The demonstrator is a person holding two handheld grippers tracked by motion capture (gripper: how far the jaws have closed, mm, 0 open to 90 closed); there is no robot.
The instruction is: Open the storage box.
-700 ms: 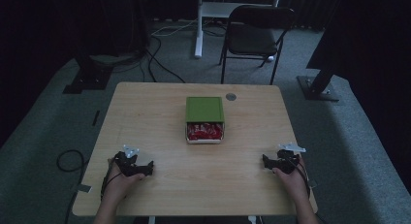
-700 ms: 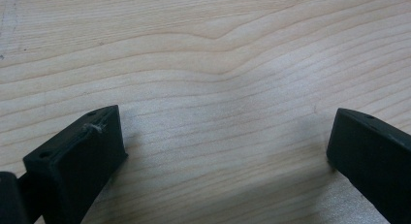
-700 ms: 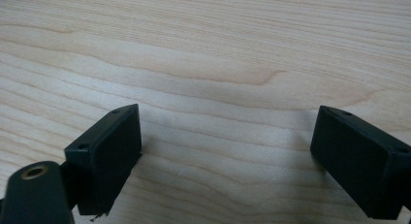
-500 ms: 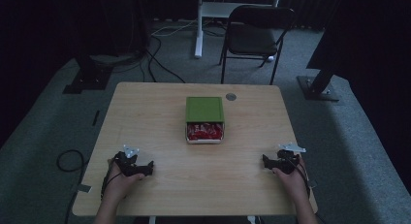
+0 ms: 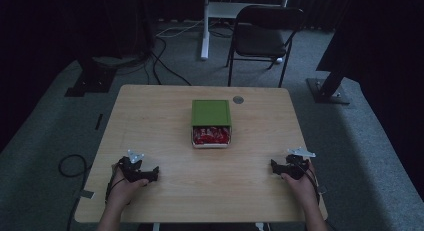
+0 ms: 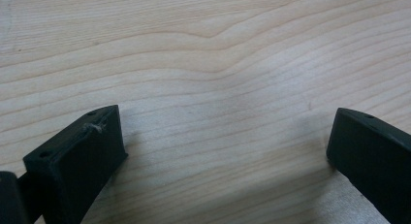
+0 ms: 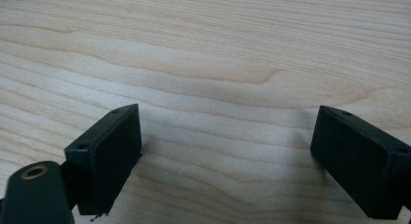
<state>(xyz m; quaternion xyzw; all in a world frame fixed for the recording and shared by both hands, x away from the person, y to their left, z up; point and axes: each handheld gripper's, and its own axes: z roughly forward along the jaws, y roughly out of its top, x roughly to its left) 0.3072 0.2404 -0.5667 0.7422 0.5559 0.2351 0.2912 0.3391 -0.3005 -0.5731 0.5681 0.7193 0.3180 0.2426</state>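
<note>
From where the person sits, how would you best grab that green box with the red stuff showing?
Probably by the green lid, across its two long sides, coming straight down from above. The box lies flat at mid-table, its lid slid back so red contents show at the near end. Either open gripper, left or right, looks equally far away.

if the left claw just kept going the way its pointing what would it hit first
Most likely the bare table: the left claw looks down at wood grain between its open jaws. From above, it aims toward the right claw, not the green box.
</note>
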